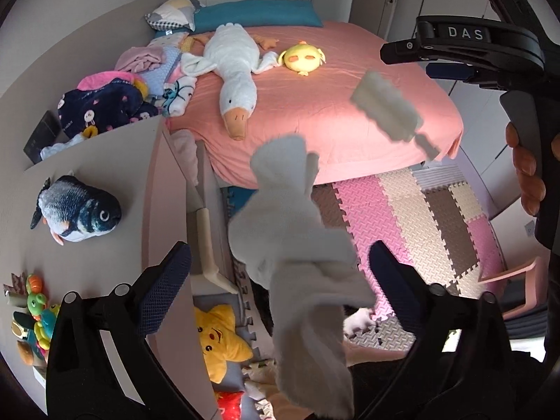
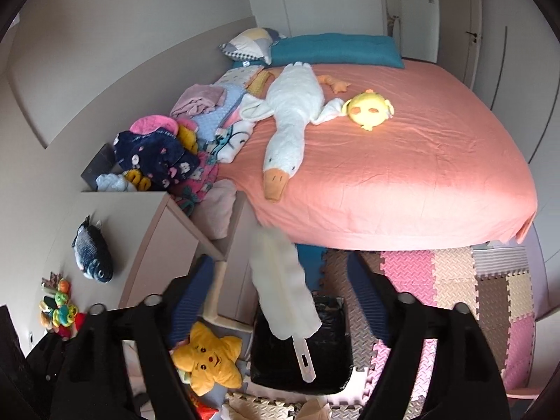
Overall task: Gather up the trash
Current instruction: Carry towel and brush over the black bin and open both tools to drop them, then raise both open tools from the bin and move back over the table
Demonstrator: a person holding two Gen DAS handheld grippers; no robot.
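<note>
- Left wrist view: the left hand-held gripper (image 1: 278,250) is spread wide, and neither pad is pressing on anything.
- A crumpled white tissue-like wad (image 1: 297,262) sits blurred in the gap between the fingers. It's in mid-air in front of the foot of the bed with the salmon-pink sheet (image 1: 332,80), so it looks let go rather than held.
- Handling guess: it's feather-light and totally soft. It'll squash flat and won't slip much, so pinch the thick bunched middle and skip the floppy tail.
- Also in this view, a flat pale wrapper-like piece with a thin stick tab (image 1: 385,108) shows blurred in front of the bed's right corner. It isn't touching anything I can see.
- Right wrist view: the right hand-held gripper (image 2: 280,260) is open too, with its jaws well apart and nothing clamped.
- The same pale piece hangs between the fingers, below the foot of the bed with its tab end down. It's right over a bin lined with a black plastic bag (image 2: 336,367) on the foam floor mat.
- My read is that it's light and thin, the body a bit bendy and the tab stiffer. Grab it across the flat body, because the tab is narrow and could twist out.
- Whether it lands inside the bin can't be called from here.
</note>
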